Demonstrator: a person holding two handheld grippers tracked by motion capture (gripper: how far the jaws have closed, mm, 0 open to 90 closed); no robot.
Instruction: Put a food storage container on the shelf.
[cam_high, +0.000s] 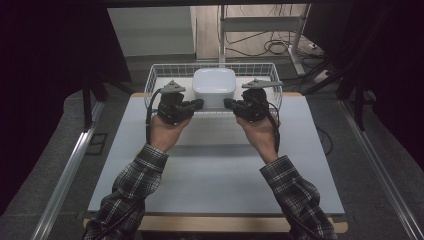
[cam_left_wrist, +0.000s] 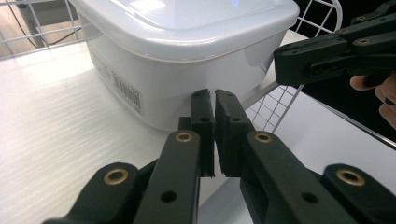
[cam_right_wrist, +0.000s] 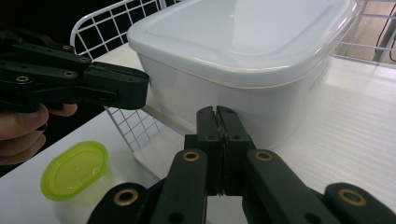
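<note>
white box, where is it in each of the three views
High view: white box top centre, inside the wire basket, between the two claws.
Left gripper view: upper middle, just beyond the shut jaws.
Right gripper view: upper right, beyond the shut jaws.
Shared landmark: the wire basket.

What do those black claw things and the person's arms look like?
Both tongs, left and right, are black, made of jointed bars with brass-coloured rivets and flat square tips. Each carries a grey three-cornered plate on top and trails a black cable. The person wears dark-and-white checked sleeves.
</note>
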